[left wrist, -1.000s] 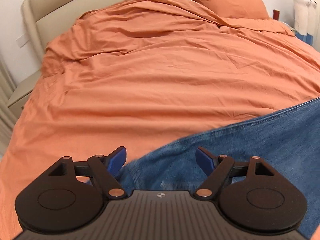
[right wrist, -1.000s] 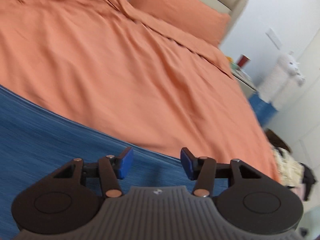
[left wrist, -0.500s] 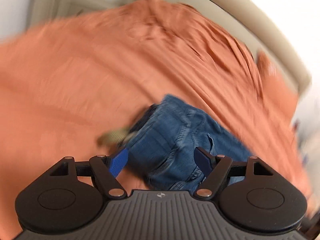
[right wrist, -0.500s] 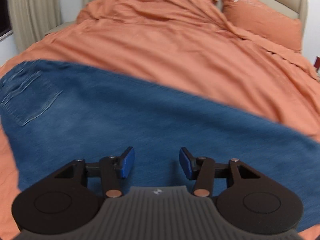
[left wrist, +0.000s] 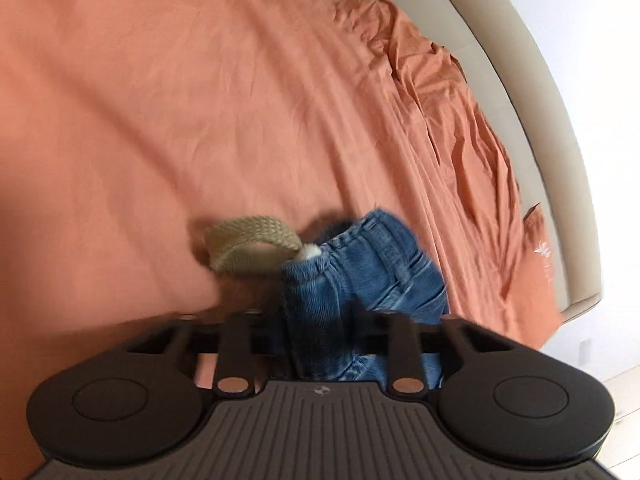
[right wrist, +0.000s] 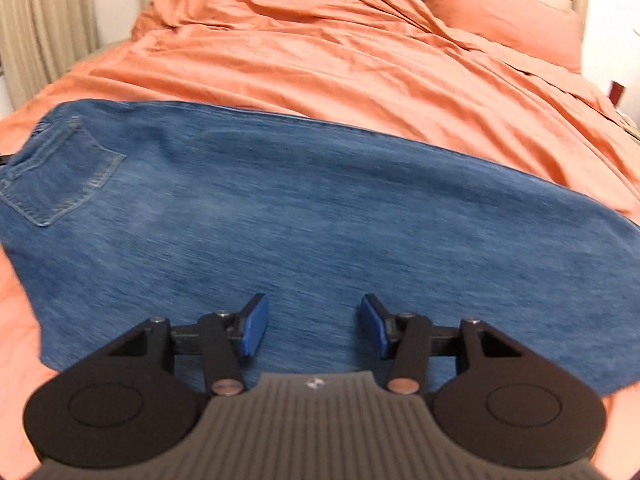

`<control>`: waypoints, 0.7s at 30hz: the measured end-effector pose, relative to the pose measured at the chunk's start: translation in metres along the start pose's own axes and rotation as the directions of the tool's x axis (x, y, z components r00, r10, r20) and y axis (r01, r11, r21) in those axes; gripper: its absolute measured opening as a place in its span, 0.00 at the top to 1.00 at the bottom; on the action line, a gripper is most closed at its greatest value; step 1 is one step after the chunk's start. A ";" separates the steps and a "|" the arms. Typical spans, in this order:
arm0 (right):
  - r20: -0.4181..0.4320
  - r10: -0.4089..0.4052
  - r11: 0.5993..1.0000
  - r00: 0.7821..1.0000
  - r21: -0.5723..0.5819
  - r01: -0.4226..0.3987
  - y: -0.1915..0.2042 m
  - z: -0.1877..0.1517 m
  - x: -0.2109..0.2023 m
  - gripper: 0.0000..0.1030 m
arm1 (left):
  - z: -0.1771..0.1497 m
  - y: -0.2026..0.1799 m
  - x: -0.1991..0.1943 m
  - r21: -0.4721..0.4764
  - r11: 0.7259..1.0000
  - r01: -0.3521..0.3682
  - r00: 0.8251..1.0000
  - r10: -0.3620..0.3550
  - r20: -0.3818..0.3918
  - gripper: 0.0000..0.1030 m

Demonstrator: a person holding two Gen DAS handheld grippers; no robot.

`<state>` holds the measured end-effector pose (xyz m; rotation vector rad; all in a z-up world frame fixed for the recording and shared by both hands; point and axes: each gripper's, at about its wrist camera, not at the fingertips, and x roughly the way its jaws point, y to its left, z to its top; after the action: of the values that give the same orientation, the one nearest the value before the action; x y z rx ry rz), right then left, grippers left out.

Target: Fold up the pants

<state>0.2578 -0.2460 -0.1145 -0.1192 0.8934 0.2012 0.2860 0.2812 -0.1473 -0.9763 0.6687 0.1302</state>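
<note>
Blue jeans point(right wrist: 304, 216) lie spread flat across the orange bed, back pocket point(right wrist: 64, 176) at the left. My right gripper point(right wrist: 313, 330) hovers open and empty over the denim near its front edge. In the left wrist view the waistband end of the jeans point(left wrist: 360, 276) bunches up between the jaws of my left gripper point(left wrist: 320, 340); its blue pads are hidden by the cloth and the jaws look closed on it. A tan woven belt loop point(left wrist: 252, 248) sticks out of the waistband to the left.
The orange duvet point(right wrist: 360, 52) covers the bed, with an orange pillow point(right wrist: 500, 12) at the head. A beige headboard point(left wrist: 532, 120) curves along the right of the left wrist view. Beige curtains point(right wrist: 44, 20) hang at the far left.
My left gripper has swung to the jeans' waistband and closed on it; it was open before. My right gripper has turned to face the head of the bed and stays open.
</note>
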 end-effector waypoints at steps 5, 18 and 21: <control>-0.013 -0.074 0.997 0.997 0.023 0.074 -0.014 -0.003 -0.008 0.54 | 0.013 -0.050 -0.045 0.190 0.982 0.011 0.999 -0.020 0.048 0.80; -0.035 -0.103 0.991 0.994 0.079 0.106 -0.053 -0.015 -0.044 0.54 | 0.042 0.021 -0.071 0.270 0.914 -0.303 0.953 0.286 0.099 0.79; -0.031 -0.104 0.985 0.994 0.132 0.107 -0.066 -0.021 -0.043 0.54 | 0.034 0.013 -0.060 0.317 0.882 -0.349 0.937 0.330 0.114 0.72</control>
<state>0.2306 -0.3199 -0.0922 -0.0449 0.9197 0.0410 0.2485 0.3272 -0.1093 -0.5199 0.7778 0.3428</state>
